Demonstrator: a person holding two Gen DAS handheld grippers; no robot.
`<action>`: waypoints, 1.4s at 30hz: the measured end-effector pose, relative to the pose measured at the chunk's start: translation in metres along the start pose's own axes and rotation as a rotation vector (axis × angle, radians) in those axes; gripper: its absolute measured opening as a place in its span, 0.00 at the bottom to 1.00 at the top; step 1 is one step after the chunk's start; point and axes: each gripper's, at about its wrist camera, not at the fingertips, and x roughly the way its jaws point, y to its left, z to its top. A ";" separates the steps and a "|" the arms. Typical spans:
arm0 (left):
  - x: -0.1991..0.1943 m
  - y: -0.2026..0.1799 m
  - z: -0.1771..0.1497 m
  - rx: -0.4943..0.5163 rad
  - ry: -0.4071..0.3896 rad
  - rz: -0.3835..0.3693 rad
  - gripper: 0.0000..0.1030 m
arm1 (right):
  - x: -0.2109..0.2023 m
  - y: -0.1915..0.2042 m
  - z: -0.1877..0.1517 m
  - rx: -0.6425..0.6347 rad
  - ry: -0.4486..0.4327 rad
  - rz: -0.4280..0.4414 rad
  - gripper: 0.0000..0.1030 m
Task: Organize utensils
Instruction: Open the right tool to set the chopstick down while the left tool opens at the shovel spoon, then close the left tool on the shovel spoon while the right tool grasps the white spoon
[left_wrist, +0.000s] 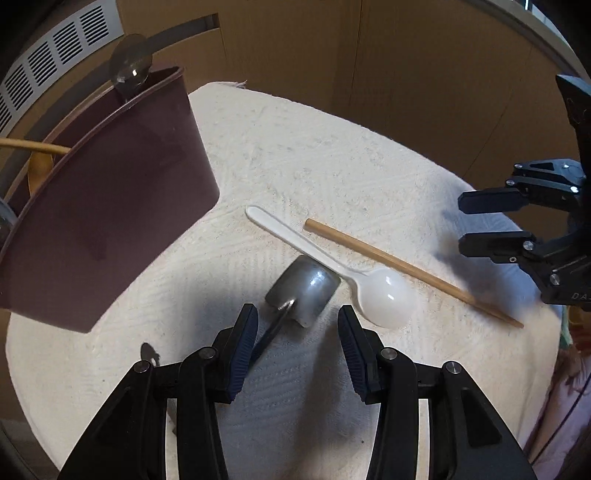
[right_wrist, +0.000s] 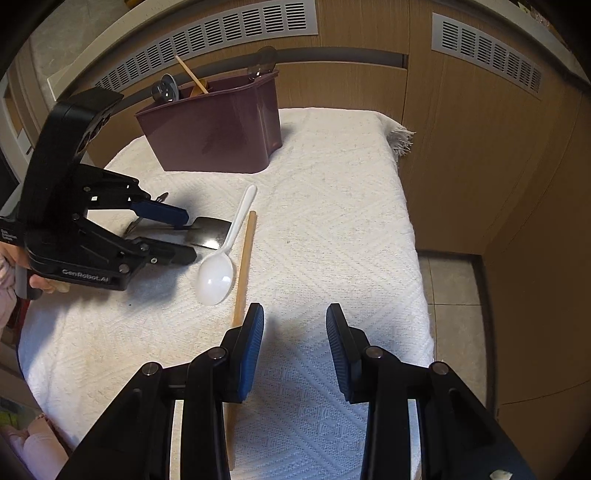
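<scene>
**Both tongs spread over the desk, three utensils loose on the cloth**

Left wrist view: left tongs (left_wrist: 298, 332) at bottom centre, spread, pinching nothing. Metal spatula (left_wrist: 303, 291) just ahead, blade between the fingertips, its thin handle running down beside the left finger; contact with that pad impossible to tell. White spoon (left_wrist: 384, 301) right of the blade, bowl at lower right, handle slanting to upper left across the blade's far corner. Chopstick (left_wrist: 410, 271) just beyond the spoon, roughly parallel, running from centre to lower right. Maroon bin (left_wrist: 110, 206) at left on the white cloth (left_wrist: 314, 155), a yellowish utensil poking out at far left. Right tongs (left_wrist: 480, 221) at right edge, spread, above the cloth.

Right wrist view: right tongs (right_wrist: 295, 343) at bottom centre, spread, empty. Chopstick (right_wrist: 242, 273) from centre down behind the left finger. Spoon (right_wrist: 216, 278) just left of the chopstick, bowl nearest. Spatula (right_wrist: 210, 232) further left, partly under the left tongs (right_wrist: 188, 236), spread at left. Bin (right_wrist: 214, 129) at upper centre on the cloth (right_wrist: 332, 203), holding several utensils. Wooden cabinets with vents behind.
</scene>
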 end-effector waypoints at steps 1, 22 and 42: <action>0.004 0.000 0.004 0.012 0.007 0.020 0.45 | 0.001 0.000 0.000 0.000 0.003 0.001 0.32; -0.094 0.055 -0.074 -0.669 -0.465 0.217 0.08 | 0.058 0.050 0.079 -0.052 -0.023 0.060 0.33; -0.028 0.070 -0.056 -0.639 -0.123 0.214 0.43 | 0.045 0.064 0.083 -0.072 -0.061 0.009 0.09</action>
